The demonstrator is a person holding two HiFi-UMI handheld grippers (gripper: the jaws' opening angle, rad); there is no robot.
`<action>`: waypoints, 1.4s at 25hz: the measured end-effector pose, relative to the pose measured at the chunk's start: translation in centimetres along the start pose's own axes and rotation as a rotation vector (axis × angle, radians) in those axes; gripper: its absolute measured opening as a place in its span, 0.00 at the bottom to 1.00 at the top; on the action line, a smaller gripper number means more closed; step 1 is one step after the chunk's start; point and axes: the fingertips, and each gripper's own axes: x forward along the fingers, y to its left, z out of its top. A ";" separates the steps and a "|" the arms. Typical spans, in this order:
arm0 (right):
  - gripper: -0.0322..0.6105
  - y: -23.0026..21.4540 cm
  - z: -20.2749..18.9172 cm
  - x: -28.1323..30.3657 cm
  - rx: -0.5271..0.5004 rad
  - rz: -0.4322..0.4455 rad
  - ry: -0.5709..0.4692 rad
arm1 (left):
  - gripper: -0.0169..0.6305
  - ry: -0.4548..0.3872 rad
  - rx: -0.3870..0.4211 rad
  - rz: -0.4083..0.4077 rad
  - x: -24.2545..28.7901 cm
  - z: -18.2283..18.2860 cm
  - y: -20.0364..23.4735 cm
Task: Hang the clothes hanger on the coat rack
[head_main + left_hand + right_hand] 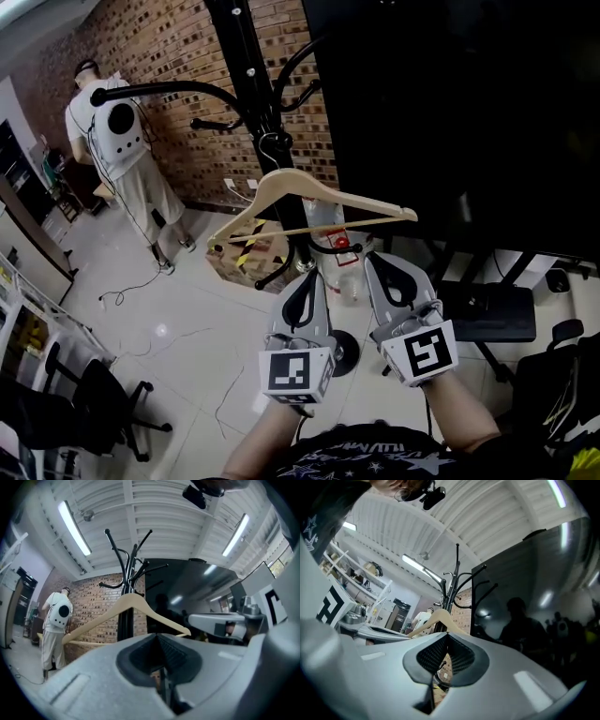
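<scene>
Setting: indoor room, brick wall (169, 56) at the back, pale tiled floor (187, 319), large dark glossy panel (450, 112) on the right. A person in white (117, 141) stands far back by the wall, turned away. Black office chair (94, 403) at lower left; cardboard box with yellow-black tape (246, 253) on the floor near the rack foot.

Coat rack (253, 84): black pole with curved branches, standing upright between wall and panel.

Clothes hanger (291, 187): pale wood with a crossbar and a metal hook. The hook sits right against the pole at a lower branch, and the hanger appears to hang there by itself. It is tilted, with its left end lower than its right in the head view. Neither gripper touches it.

Left gripper (305, 281): below the hanger and clear of it, pointing forward toward the rack and slightly upward. Left gripper view: pads meet at the tip, jaws together with nothing between them. The hanger and pole show beyond, well apart.

Right gripper (386, 267): just beside the left one, at about the same height, tips also under the crossbar but apart from it. Right gripper view: jaws closed against each other, empty, body rolled somewhat to one side.

Both forearms enter from the bottom edge, roughly parallel, with marker cubes nearest the camera.
</scene>
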 end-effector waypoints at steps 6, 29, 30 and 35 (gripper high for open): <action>0.06 1.3 -4.4 -0.2 0.067 0.013 0.114 | 0.03 0.048 -0.019 0.000 -0.1 -3.1 -0.5; 0.06 4.2 -8.0 -0.6 0.057 0.071 0.259 | 0.03 0.092 -0.048 -0.010 -1.0 -4.6 -1.0; 0.06 4.2 -8.0 -0.6 0.054 0.072 0.260 | 0.03 0.093 -0.049 -0.011 -0.9 -4.7 -1.0; 0.06 4.4 -8.8 -0.6 0.044 0.080 0.273 | 0.03 0.094 -0.050 -0.017 -0.8 -5.2 -1.2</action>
